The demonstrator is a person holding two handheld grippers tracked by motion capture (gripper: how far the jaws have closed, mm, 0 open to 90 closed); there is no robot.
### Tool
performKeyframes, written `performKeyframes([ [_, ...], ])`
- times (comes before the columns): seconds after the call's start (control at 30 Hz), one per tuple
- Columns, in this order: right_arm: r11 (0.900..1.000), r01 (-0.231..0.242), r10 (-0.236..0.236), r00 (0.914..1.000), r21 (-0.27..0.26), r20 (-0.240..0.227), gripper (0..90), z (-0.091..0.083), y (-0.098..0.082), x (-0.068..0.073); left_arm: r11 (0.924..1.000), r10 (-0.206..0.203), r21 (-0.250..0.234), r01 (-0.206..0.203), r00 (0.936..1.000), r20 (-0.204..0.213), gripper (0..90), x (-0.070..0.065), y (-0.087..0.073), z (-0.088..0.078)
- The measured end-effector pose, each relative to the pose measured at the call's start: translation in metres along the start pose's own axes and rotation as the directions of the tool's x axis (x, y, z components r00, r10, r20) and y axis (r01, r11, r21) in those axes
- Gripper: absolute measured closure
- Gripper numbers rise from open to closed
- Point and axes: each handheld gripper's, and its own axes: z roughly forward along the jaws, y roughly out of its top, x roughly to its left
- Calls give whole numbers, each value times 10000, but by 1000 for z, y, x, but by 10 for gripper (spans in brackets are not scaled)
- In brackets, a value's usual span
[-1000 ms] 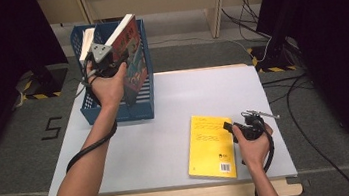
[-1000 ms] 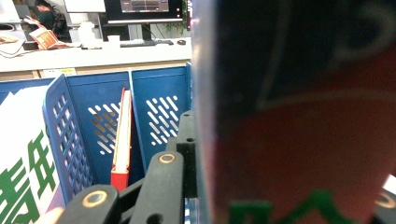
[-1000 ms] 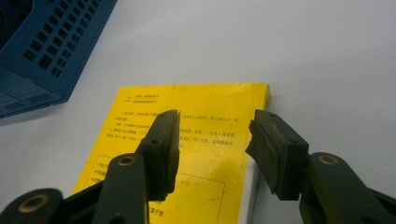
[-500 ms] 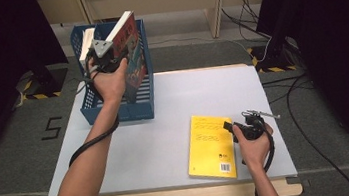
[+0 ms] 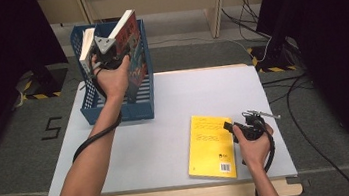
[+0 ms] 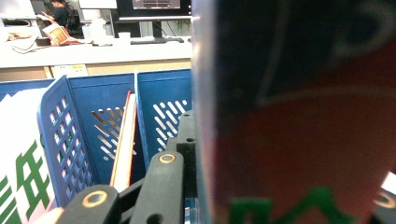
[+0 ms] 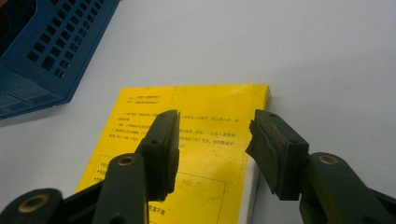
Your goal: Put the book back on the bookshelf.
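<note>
Nearest to me, the right gripper [image 5: 251,125] rested on the white tabletop [image 5: 165,124] beside the flat yellow paperback book [image 5: 211,146], at that book's right edge. In the right gripper view its two black jaws stood wide apart over the yellow cover [image 7: 205,135], clear of it, with nothing between the pads. That close view also showed rows of small black print on the cover, too fine to read; from the high view only a barcode patch near the book's near corner could be made out.

Farther off, well apart from the yellow book and toward the table's far left corner, stood the blue perforated plastic file basket [image 5: 118,110]. Above it the left gripper [image 5: 106,48] held a red-and-dark covered book [image 5: 130,43] tilted over the basket's compartments, jaws closed on its cover. The left gripper view put that cover [image 6: 303,116] right against the lens, with a scrap of green lettering at the bottom, cut off and unreadable. It also showed a thin orange-edged book [image 6: 123,144] standing in a basket slot, and a white cover with a large green character [image 6: 21,182] left of the divider. From above, a pale book [image 5: 86,46] leaned at the basket's left side.
</note>
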Motion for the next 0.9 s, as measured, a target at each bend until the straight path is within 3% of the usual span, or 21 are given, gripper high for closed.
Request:
performKeyframes([
  [0.5,10000,4,-5,10000,54,73,517,-1,0,-2,9998,79,209,-78,9999,-66,741,5,-1,14],
  [0.9,10000,78,-78,10000,1,31,517,-1,-1,-3,9998,156,108,-154,9997,-211,741,6,-7,22],
])
